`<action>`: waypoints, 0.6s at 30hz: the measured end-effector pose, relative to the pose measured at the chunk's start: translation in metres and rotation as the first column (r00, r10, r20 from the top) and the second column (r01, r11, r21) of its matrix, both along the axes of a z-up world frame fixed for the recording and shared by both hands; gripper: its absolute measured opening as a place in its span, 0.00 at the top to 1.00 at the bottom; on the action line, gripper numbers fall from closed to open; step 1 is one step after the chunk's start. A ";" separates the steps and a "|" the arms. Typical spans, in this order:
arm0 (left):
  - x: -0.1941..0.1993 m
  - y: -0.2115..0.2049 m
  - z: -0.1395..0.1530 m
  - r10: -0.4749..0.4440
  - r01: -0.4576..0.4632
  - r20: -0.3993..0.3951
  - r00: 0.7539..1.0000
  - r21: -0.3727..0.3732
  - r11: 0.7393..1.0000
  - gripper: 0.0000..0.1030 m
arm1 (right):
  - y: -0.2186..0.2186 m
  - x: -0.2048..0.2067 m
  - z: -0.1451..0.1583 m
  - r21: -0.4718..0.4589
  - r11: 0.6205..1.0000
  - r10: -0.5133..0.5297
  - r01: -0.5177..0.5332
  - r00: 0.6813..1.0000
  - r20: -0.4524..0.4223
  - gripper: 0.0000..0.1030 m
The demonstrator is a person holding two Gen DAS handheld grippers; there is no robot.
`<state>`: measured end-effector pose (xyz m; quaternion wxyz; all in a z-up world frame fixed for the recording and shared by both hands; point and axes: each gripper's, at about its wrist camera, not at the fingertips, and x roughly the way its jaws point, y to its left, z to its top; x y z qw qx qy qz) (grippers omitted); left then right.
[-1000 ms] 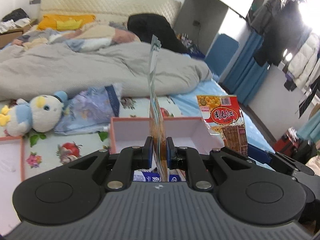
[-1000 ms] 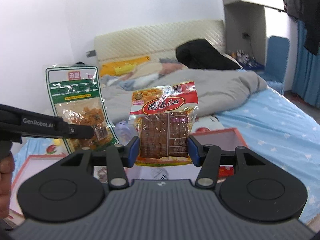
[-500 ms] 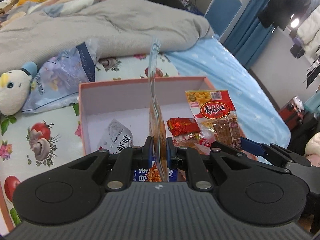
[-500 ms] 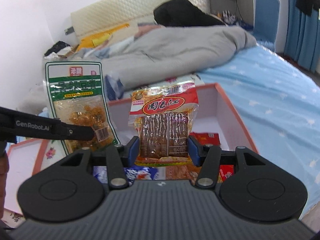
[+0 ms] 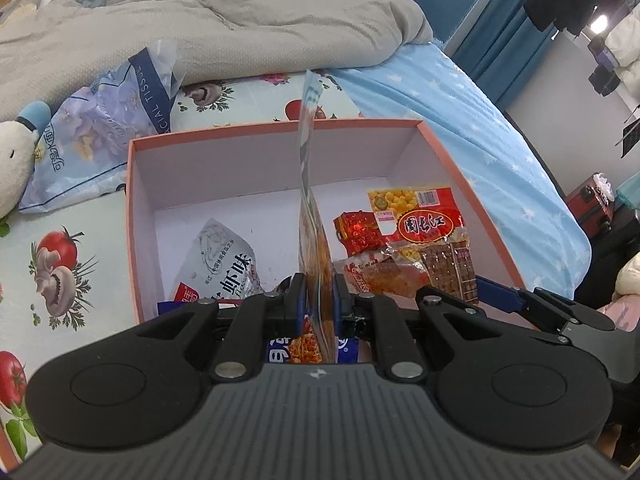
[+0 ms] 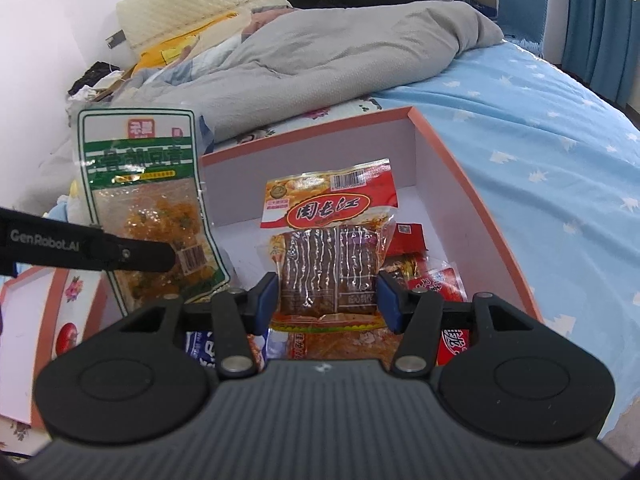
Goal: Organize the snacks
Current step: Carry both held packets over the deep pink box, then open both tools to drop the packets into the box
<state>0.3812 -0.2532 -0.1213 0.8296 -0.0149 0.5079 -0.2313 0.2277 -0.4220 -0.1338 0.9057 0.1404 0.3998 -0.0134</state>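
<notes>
My left gripper (image 5: 317, 296) is shut on a green-and-clear snack bag (image 5: 310, 216), seen edge-on; its face shows in the right wrist view (image 6: 148, 204). My right gripper (image 6: 327, 298) is shut on a red snack packet (image 6: 330, 240) of brown strips, also visible in the left wrist view (image 5: 424, 232). Both bags hang just above the open pink-rimmed box (image 5: 132, 208), which holds a white shrimp-flavour packet (image 5: 224, 264), small red packets (image 5: 358, 232) and a blue packet (image 5: 280, 354).
The box sits on a fruit-print sheet (image 5: 60, 260) on the bed. A tissue pack (image 5: 100, 120), a plush toy (image 5: 12, 160) and a grey duvet (image 5: 200, 32) lie behind it. A box lid (image 6: 24, 320) lies to the left.
Both grippers have tilted down and come closer over the box with their bags. The box inside now fills the views.
</notes>
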 end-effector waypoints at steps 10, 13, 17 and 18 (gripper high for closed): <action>-0.016 0.016 0.048 0.054 -0.057 0.118 0.992 0.017 0.998 0.47 | -0.011 -0.013 0.016 0.023 0.997 -0.081 0.080 0.997 0.018 0.26; -0.026 0.020 0.066 0.052 -0.053 0.151 0.987 0.006 0.999 0.47 | -0.007 -0.022 0.034 0.000 0.997 -0.074 0.074 0.995 0.064 0.26; -0.045 0.026 0.092 0.045 -0.041 0.201 0.978 -0.023 0.999 0.47 | -0.002 -0.037 0.063 -0.013 0.997 -0.075 0.077 0.988 0.133 0.26; -0.051 0.027 0.098 0.046 -0.040 0.215 0.976 -0.028 0.999 0.47 | -0.001 -0.041 0.070 -0.016 0.997 -0.076 0.079 0.986 0.149 0.26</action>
